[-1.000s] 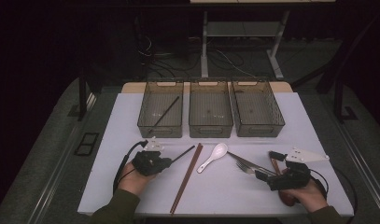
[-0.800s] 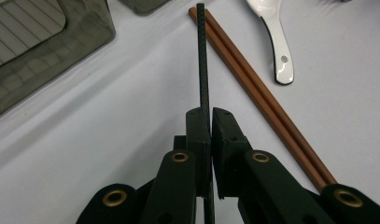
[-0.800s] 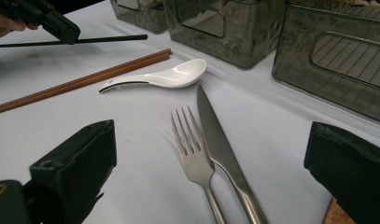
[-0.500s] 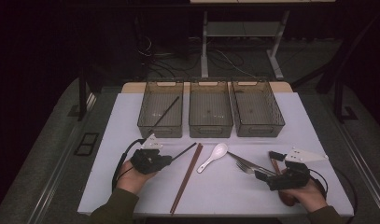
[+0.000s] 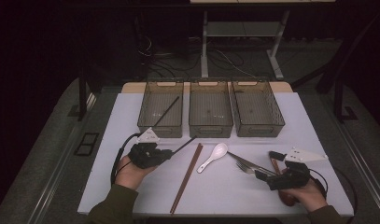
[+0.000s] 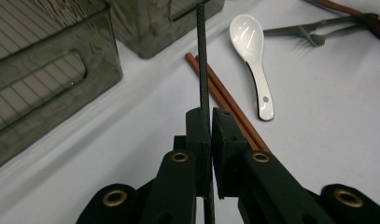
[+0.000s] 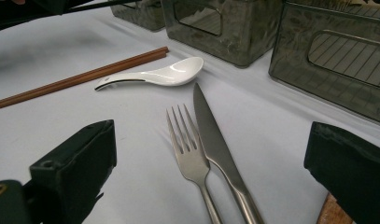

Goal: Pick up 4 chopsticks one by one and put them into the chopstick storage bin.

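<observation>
Starting with the high view, the left gripper (image 5: 171, 153) is seen clamped on a black chopstick (image 5: 185, 144) that slants up toward the gap between the left bin (image 5: 147, 122) and the middle bin (image 5: 211, 128); a second black chopstick (image 5: 167, 112) is leaned inside the left bin. A brown chopstick pair (image 5: 186, 178), white spoon (image 5: 214, 157), fork (image 5: 247, 168) and knife (image 5: 246, 161) are laid on the white table (image 5: 131, 107). The right gripper (image 5: 267, 164) is held by the cutlery, jaws apart. In the left gripper view, the jaws are pressed nearly together on the black chopstick (image 6: 202, 65), brown pair (image 6: 225, 100) and spoon (image 6: 253, 56) beyond. In the right gripper view, the jaws are spread wide and empty, with fork (image 7: 190, 149) and knife (image 7: 215, 140) between them on the table.
</observation>
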Motion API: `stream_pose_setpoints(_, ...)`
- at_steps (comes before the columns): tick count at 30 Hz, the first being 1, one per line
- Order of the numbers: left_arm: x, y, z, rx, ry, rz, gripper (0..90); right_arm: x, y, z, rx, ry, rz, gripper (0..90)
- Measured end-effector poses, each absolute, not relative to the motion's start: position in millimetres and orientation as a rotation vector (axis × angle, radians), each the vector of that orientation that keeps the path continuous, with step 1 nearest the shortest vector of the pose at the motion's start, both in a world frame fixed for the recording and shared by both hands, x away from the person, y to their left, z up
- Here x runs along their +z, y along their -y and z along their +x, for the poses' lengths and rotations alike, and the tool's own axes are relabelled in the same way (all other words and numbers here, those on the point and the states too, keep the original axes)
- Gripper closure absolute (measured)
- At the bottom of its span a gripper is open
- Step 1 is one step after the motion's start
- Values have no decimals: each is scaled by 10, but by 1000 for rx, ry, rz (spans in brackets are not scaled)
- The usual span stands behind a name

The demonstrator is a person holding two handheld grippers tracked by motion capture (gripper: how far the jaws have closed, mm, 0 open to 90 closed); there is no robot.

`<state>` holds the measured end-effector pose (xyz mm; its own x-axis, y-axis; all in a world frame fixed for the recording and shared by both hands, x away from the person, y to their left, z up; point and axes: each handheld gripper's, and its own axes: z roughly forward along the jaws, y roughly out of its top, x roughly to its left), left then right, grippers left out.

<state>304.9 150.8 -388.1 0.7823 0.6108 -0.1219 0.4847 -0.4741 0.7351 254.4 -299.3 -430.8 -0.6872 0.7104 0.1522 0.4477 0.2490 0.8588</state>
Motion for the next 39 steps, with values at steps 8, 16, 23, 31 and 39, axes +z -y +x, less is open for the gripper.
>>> stream_pose_setpoints(8, -3782, -1532, 3130, 202, -826, 2107, 858, -4303, 2997, 2541, 1415, -2255, 1067, 27)
stream_pose_setpoints(16, -3712, -1562, 3241, 210, -842, 2070, 858, -4307, 2998, 2554, 1409, -2247, 1082, 27)
stream_pose_setpoints(23, -3646, -1524, 3373, 234, -839, 2072, 858, -4304, 3011, 2553, 1415, -2234, 1103, 27)
stream_pose_setpoints(31, -3562, -1490, 3594, 240, -855, 2055, 858, -4313, 3028, 2564, 1420, -2232, 1113, 27)
stream_pose_setpoints(39, -3451, -1443, 3844, 276, -879, 2069, 859, -4306, 3030, 2558, 1424, -2226, 1112, 27)
